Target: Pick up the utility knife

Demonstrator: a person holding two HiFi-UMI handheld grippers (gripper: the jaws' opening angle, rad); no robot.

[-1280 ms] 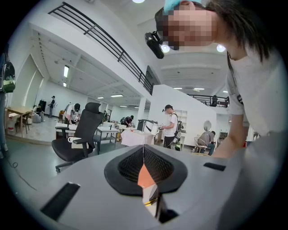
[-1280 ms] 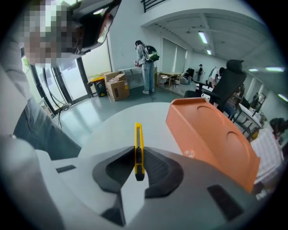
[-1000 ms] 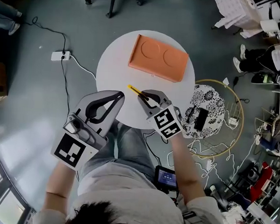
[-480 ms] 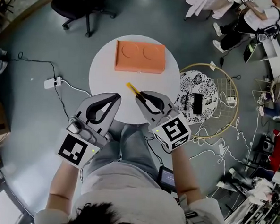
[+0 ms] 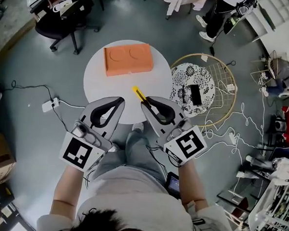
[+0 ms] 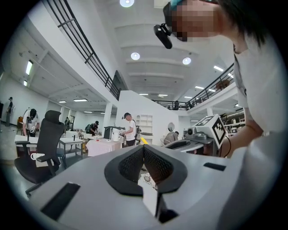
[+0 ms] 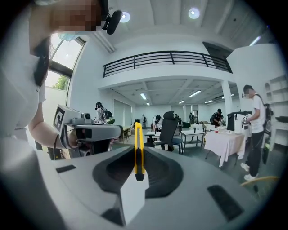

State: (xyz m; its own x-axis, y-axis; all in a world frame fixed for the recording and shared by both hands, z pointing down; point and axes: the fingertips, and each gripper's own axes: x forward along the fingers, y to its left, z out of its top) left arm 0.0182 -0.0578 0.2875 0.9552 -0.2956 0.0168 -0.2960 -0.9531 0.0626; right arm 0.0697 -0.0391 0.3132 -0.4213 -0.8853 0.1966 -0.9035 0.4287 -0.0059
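Right gripper (image 5: pixel 146 101) at frame center pinches the yellow utility knife (image 5: pixel 138 93); left gripper (image 5: pixel 120 102) pressed together, empty

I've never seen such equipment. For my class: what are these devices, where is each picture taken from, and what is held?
A person holds a hand-operated gripper in each hand. The head view looks down from a camera on the person's head; each gripper view looks along that gripper's own fingers. On the round white table lies an orange tray with two round hollows. The right gripper is shut on a yellow utility knife; the left gripper is shut and empty.
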